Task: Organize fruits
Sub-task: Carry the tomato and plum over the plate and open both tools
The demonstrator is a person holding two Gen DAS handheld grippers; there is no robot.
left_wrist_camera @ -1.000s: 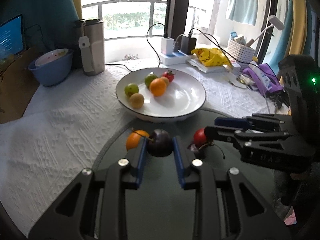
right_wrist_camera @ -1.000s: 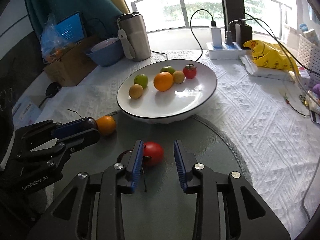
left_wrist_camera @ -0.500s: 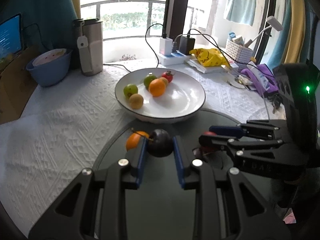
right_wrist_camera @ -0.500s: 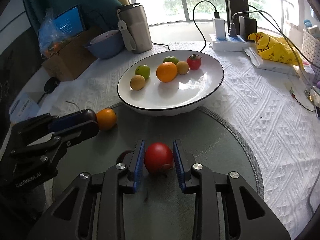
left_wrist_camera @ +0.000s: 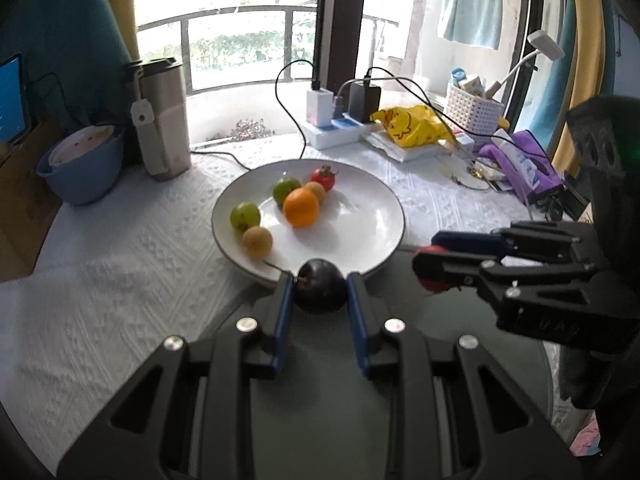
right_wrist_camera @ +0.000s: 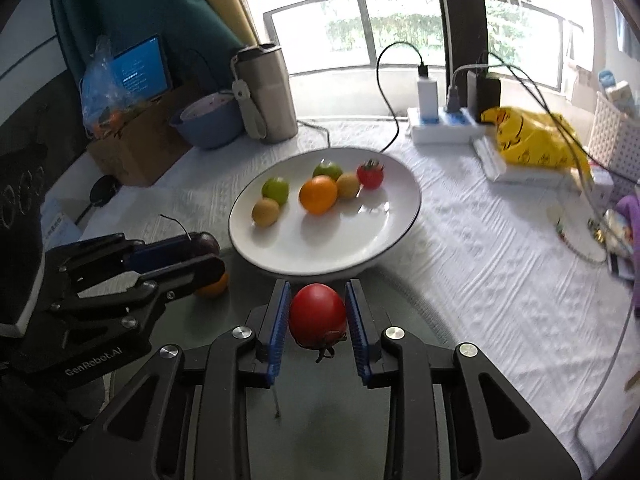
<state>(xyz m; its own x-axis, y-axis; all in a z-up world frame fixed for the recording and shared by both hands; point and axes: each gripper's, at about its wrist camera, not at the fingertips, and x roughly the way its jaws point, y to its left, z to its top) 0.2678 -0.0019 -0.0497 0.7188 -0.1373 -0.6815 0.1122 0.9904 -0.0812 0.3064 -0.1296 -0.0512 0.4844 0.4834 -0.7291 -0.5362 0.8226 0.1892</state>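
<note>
Readable lettering
"GenRobot.AI" stands in white on the black body of the left gripper [right_wrist_camera: 200, 258]; the blue screen's [right_wrist_camera: 138, 70] text is too small to read.

One white plate [right_wrist_camera: 404, 216] holding five fruits — two green [right_wrist_camera: 275, 190], two tan [right_wrist_camera: 265, 212], one orange [right_wrist_camera: 318, 195] — plus one small tomato [right_wrist_camera: 370, 174].

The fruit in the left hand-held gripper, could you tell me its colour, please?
Dark purple, almost black fruit; the left wrist view shows it best.

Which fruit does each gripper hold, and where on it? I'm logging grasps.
The left gripper clamps a dark plum by its sides. The right gripper clamps a red tomato by its sides, stem end toward the camera.
</note>
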